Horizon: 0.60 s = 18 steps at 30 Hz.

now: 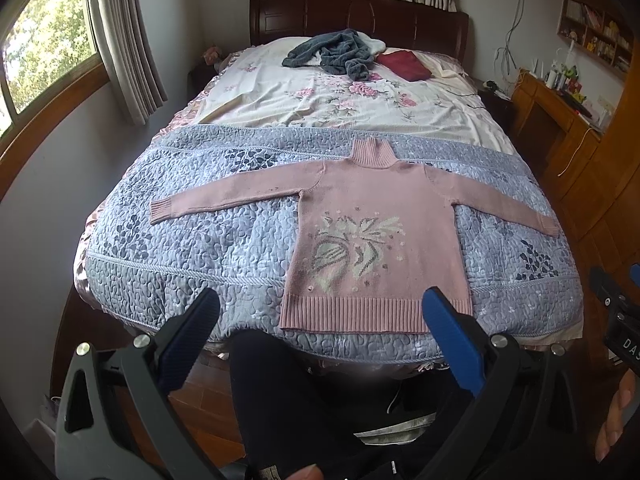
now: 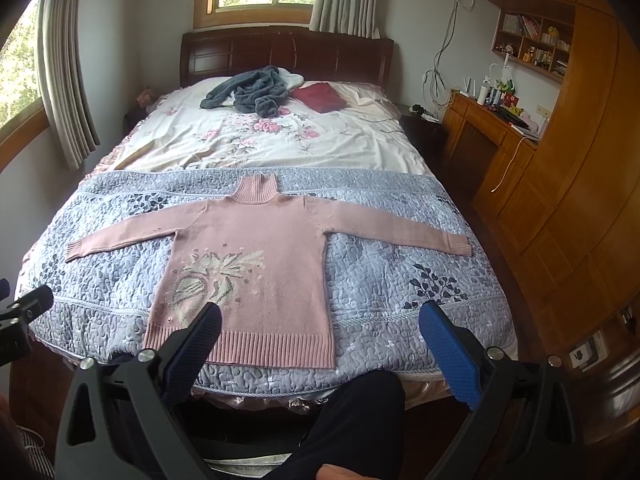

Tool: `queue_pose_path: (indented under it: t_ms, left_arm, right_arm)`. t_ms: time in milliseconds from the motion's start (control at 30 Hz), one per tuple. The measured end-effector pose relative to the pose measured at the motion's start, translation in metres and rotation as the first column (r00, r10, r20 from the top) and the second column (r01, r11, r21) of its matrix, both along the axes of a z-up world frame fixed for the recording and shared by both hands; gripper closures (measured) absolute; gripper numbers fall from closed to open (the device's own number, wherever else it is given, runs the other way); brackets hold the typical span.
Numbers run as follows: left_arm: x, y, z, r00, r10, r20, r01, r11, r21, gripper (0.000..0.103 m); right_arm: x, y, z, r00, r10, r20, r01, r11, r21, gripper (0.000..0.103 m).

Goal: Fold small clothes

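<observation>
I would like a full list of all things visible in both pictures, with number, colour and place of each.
sweater: one, pink, flat on the quilt, sleeves spread
quilt: one, blue-grey, near half of the bed
sheet: one, cream with pink flowers, far half
garment: one, grey, crumpled by the headboard
cloth: one, dark red, folded beside the garment
headboard: one, dark wood
curtains: grey, at the windows
desk: one, wooden, right of the bed
left hand-held gripper: open, black with blue pads
right hand-held gripper: open, same colours
legs: dark trousers, below the bed edge
</observation>
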<state>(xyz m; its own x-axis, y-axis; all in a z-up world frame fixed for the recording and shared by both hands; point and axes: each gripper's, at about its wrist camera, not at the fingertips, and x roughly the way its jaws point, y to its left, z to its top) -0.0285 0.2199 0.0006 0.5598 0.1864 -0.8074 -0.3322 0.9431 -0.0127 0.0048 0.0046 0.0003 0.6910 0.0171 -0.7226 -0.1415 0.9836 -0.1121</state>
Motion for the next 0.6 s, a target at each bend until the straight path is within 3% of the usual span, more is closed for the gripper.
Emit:
queue_pose_path:
  t_ms: [600]
  left_arm:
    - [0.0029,0.0017,0.0003,1.000,0.004,0.004,-0.004,1.000,0.000,0.003]
  right_arm:
    - [0.0005,0.0004,0.0004,1.000,0.000,-0.001,0.000,1.000,0.002,0.004]
